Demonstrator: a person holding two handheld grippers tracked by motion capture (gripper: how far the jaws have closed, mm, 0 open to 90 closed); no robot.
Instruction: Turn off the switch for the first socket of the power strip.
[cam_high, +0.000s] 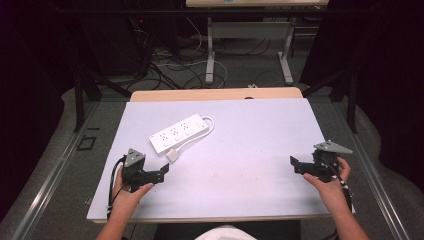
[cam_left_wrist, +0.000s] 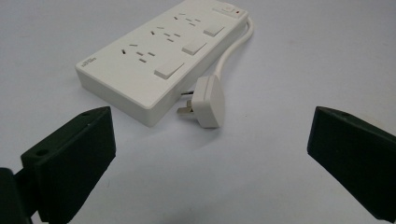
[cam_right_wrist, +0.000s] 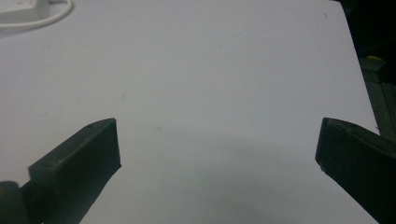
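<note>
We work at a table (cam_high: 240, 165) covered by a pale lavender-white sheet, with a strip of bare wood showing along its far edge. On the floor beyond it stand the grey legs of another desk (cam_high: 210, 55) among loose dark cables (cam_high: 165, 70).

The power strip (cam_high: 178, 133) lies left of the table's centre, toward the far half, set at a diagonal. It is white and long, with three sets of sockets in a row, a flat rocker switch beside each set, and a further switch with a small red dot at the end where the cord leaves. Its white cord (cam_high: 202, 131) loops out from the far end and runs back along the near side to the plug (cam_high: 172, 155), which lies flat on the sheet just beside the strip's near end, its metal pins pointing toward the strip's side.

Our left gripper (cam_high: 161, 173) sits near the plug, held low over the sheet, jaws spread wide with nothing between them; the plug and strip lie straight ahead of it. Our right gripper (cam_high: 295, 164) is well apart, near the right edge, jaws likewise spread wide over bare sheet. Nothing lies between the left gripper and the plug.
</note>
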